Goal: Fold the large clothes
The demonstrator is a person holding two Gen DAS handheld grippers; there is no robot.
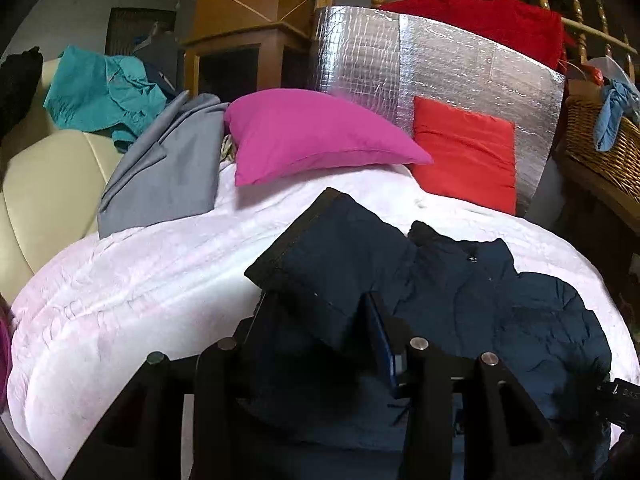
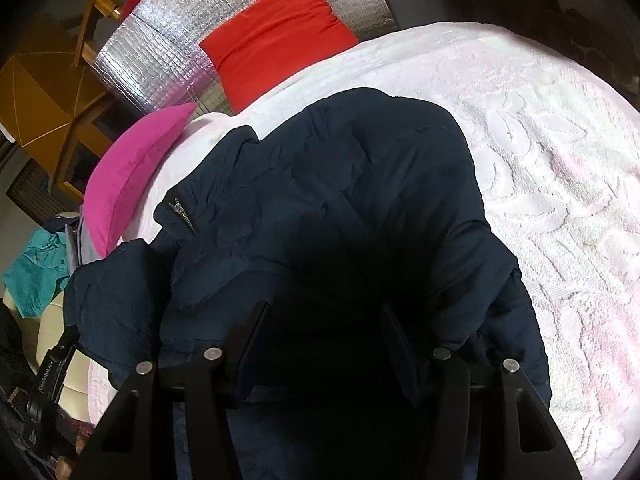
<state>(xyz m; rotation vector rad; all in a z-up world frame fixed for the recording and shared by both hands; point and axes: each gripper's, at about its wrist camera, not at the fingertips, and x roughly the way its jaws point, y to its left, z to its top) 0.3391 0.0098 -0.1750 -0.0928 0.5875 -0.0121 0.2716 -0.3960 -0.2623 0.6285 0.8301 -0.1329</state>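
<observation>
A dark navy padded jacket (image 1: 500, 292) lies on a white-pink bedspread (image 1: 140, 280). In the left wrist view my left gripper (image 1: 316, 312) has its fingers on either side of the jacket's sleeve (image 1: 320, 248), whose dark-edged cuff points up and away. In the right wrist view the jacket (image 2: 340, 200) fills the middle, with its zipper end (image 2: 182, 214) at the left. My right gripper (image 2: 324, 328) stands over the jacket's body with its fingers wide apart and dark fabric between them. Whether either gripper pinches the cloth is unclear.
A magenta pillow (image 1: 316, 136) and a red pillow (image 1: 464, 148) lean at the head of the bed against a silver foil panel (image 1: 440, 60). A grey garment (image 1: 160, 168) and a teal garment (image 1: 100, 92) lie at the left. A wicker basket (image 1: 600, 140) stands at the right.
</observation>
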